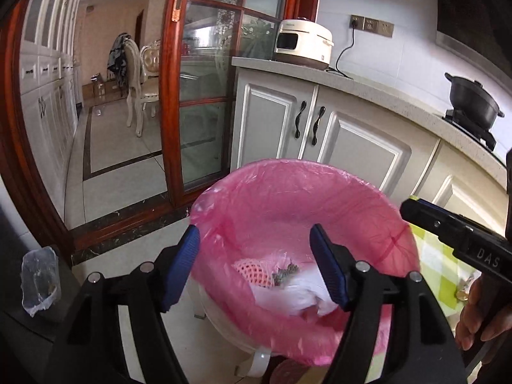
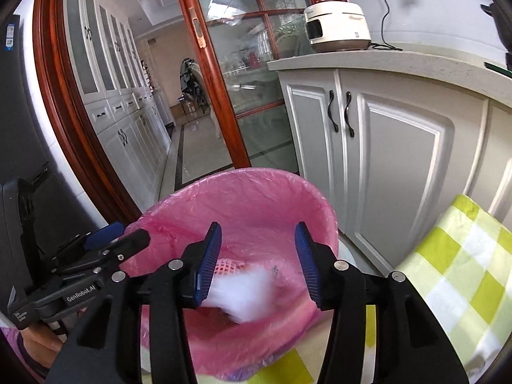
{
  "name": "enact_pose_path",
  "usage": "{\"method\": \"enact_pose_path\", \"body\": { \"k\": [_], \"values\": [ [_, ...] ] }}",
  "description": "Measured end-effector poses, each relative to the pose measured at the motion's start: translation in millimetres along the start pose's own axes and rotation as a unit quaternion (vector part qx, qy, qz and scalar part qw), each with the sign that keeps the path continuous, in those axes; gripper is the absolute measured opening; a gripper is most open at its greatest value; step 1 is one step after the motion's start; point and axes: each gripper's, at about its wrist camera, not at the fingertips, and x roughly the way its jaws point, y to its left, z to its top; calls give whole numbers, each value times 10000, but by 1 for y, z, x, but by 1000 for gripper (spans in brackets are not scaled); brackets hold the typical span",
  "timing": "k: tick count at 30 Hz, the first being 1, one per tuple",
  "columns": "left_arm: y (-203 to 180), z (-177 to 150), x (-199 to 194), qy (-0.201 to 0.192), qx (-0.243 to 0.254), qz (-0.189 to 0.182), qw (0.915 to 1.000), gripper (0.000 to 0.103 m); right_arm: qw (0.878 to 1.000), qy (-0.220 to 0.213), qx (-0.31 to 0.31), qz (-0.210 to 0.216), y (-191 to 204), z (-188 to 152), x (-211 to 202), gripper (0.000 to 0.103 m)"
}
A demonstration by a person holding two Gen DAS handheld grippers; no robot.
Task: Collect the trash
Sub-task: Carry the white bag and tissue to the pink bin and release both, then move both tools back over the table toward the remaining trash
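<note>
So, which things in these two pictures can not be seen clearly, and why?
- Bottom of the pink-lined bin: both views, covered by trash and the claws.
- White trash: right wrist view, motion-blurred; unclear whether it touches the right claw.
- Clear bag contents: left wrist view, too small, near the edge.
- Black pot: left wrist view, contents hidden by its wall.
- Left claw: open, nothing between.

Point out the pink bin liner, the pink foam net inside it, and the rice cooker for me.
pink bin liner point(image 1: 288, 192), left wrist view, on its inner back wall.
pink foam net point(image 1: 252, 272), left wrist view, on the mesh middle, among the trash.
rice cooker point(image 2: 339, 25), right wrist view, on its white body.
</note>
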Motion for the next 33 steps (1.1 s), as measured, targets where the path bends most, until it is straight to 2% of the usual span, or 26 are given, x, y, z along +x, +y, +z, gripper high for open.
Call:
{"method": "enact_pose_path", "body": {
  "k": [1,6,11,16,21,27,33],
  "values": [
    [-1,-2,-9,-41,1,16,10000,70,10000,-28,-1,-31,1,-1,-6,47],
    [-15,-14,-54,-279,69,62,9996,88,9997,-159,74,-172,4,-18,-50,47],
    [-54,-40,-96,-317,450,-210,9983,97,9985,-329,188,-395,8,-52,-108,54],
    [-93,-70,-127,-308,696,-493,9959,98,9950,-417,285,-860,0,-96,-169,61],
    [-135,-103,-144,-167,804,-886,9927,98,9885,-429,553,-1344,-20,-138,-221,63],
    [-190,-135,-152,-3,1131,-1244,9858,98,9743,-413,945,-2002,-51,-181,-270,65],
    [-230,-160,-157,-21,1488,-1396,9790,98,9531,-397,1393,-2656,-85,-216,-309,66]
  ]
}}
